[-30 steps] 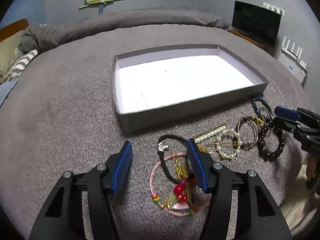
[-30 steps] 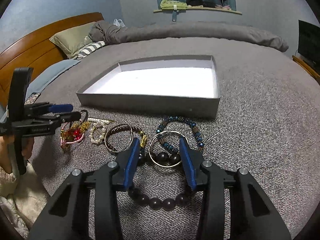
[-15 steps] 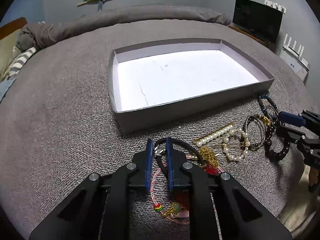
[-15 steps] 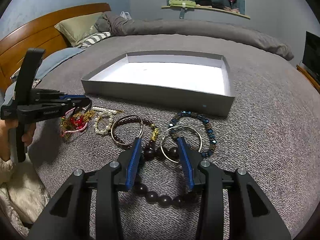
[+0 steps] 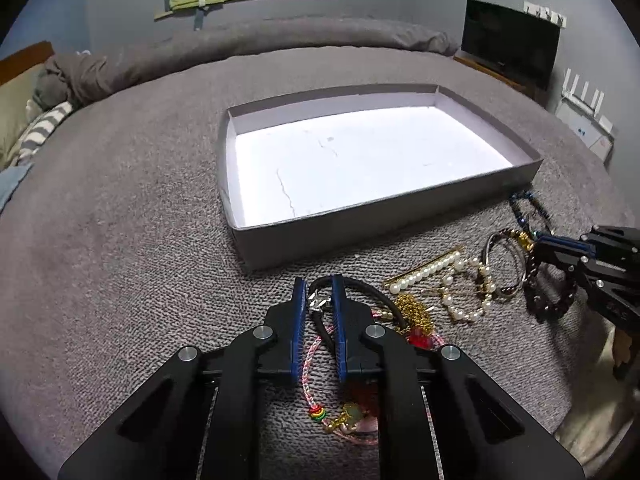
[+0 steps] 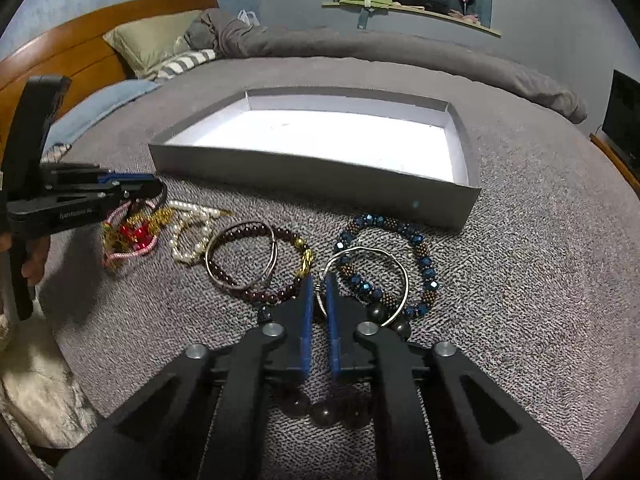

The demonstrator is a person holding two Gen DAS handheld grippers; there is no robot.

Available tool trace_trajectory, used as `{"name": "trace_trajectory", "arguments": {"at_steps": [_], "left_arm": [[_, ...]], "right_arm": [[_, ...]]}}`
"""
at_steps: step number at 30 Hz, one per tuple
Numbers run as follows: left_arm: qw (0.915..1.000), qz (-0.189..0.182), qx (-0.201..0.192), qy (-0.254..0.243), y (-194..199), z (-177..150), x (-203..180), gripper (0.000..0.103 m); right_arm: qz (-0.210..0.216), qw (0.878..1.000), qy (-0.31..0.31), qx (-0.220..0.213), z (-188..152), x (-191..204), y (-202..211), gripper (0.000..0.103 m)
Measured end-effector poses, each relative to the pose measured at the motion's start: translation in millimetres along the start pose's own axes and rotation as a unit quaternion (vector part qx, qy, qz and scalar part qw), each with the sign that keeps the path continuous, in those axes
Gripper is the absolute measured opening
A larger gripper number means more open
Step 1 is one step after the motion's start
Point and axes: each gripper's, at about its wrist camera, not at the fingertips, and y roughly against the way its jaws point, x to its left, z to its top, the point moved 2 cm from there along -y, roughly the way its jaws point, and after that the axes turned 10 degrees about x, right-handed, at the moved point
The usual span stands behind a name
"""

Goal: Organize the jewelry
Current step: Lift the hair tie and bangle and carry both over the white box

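Observation:
Loose jewelry lies on the grey bedcover in front of a shallow grey box (image 5: 384, 220) (image 6: 312, 168) with a white floor. My left gripper (image 5: 318, 280) is shut on a black cord bracelet (image 5: 376, 292) at its silver clasp, above a pink cord bracelet (image 5: 310, 364) and a gold chain (image 5: 414, 308). My right gripper (image 6: 319, 280) is shut on the thin silver hoop (image 6: 402, 276), which lies over a blue bead bracelet (image 6: 426, 258) and a big dark bead bracelet (image 6: 324, 412). Between the two grippers lie a pearl bracelet (image 6: 192, 236) and a dark red bead bracelet (image 6: 256, 296).
The bed runs far behind the box, with pillows (image 6: 156, 40) and a wooden headboard (image 6: 80, 28) on the left of the right wrist view. A dark screen (image 5: 508, 44) stands at the far right of the left wrist view. A hand (image 6: 34, 264) holds the left gripper's handle.
Both grippers have closed: the left on the black cord bracelet's clasp, the right on the silver hoop. Both hands have stayed about where they were.

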Motion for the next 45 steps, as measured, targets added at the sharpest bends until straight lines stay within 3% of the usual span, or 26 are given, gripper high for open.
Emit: {"name": "trace_trajectory", "arguments": {"at_steps": [6,10,15,23,26,31,39,45], "left_arm": [[0.9995,-0.007,-0.031,0.001,25.1,0.6,0.0,0.013],[0.9984,0.007,-0.056,-0.006,43.9,4.0,-3.2,0.013],[0.9966,0.01,-0.081,-0.007,64.5,14.8,-3.6,0.013],[0.9901,0.013,-0.14,-0.003,98.1,61.6,-6.4,0.013],[0.9885,-0.003,-0.151,0.006,103.3,82.3,-5.0,0.013],[0.9899,-0.018,-0.139,0.02,81.9,106.2,-3.2,0.013],[0.9969,-0.015,-0.064,0.042,6.4,98.3,10.7,0.013],[0.9987,-0.008,-0.018,0.046,-26.7,89.2,25.4,0.013]], "right_arm": [[0.006,1.0,-0.009,-0.023,1.3,-1.1,14.5,0.005],[0.001,0.999,-0.01,-0.04,4.9,-0.9,25.4,0.005],[0.005,0.997,-0.018,-0.073,25.1,-4.0,43.9,0.005],[0.0,0.994,-0.026,-0.103,73.3,-11.7,53.1,0.005],[0.001,0.994,-0.035,-0.107,94.2,-17.7,50.5,0.005],[0.001,0.994,-0.048,-0.099,114.3,-28.6,33.1,0.005],[0.011,0.998,-0.061,-0.027,99.1,-36.3,-20.3,0.005],[0.013,0.997,-0.079,0.009,98.2,-42.8,-37.9,0.005]]}}
